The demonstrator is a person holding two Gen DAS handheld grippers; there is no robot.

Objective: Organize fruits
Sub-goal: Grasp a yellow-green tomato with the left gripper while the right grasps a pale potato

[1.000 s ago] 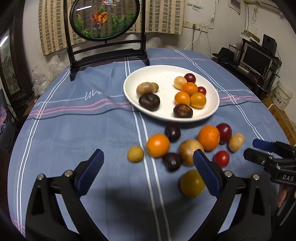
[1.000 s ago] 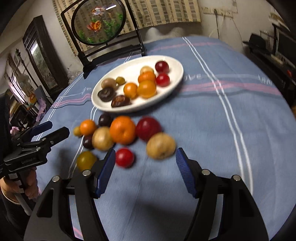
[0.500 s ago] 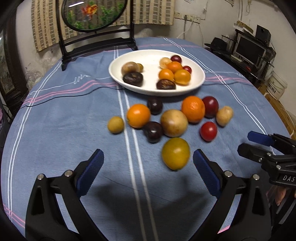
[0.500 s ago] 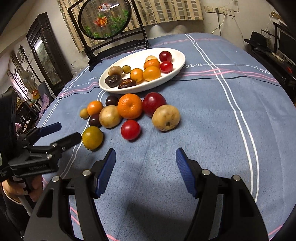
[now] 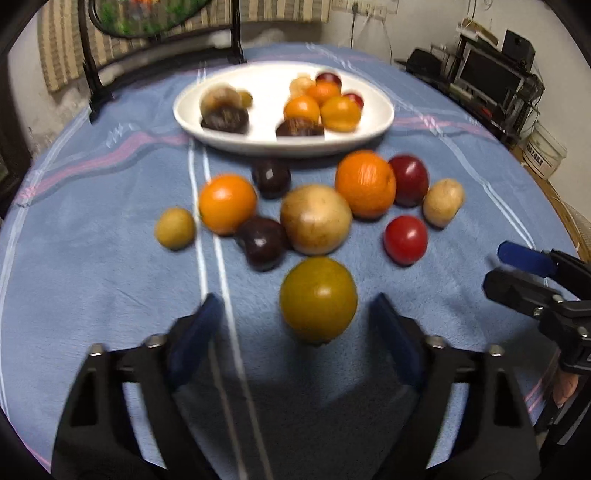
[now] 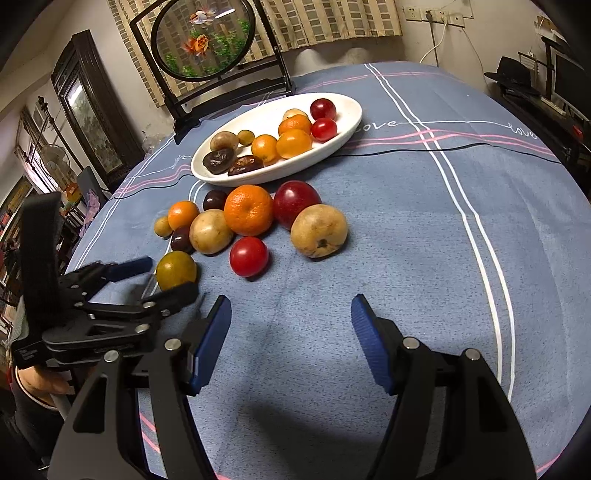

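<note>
You're in a lived-in home, round table under blue striped cloth (image 6: 406,229), round goldfish screen on black stand (image 6: 203,40), checked curtain (image 6: 325,18).

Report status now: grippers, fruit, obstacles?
Left gripper closing around olive-yellow fruit, not gripping. Right gripper open, empty. Nothing blocks white plate.

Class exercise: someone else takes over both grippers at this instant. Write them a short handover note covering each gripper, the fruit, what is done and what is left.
Left gripper: jaws open, have just been closing in, the olive-green fruit just ahead of the tips, not gripped.
Right gripper: jaws open, empty, above bare blue tablecloth.
Done: about nine fruits lie on the white plate.
Left: ten loose on the cloth, among them the large orange, the red tomato and the tan pear-like fruit.
</note>
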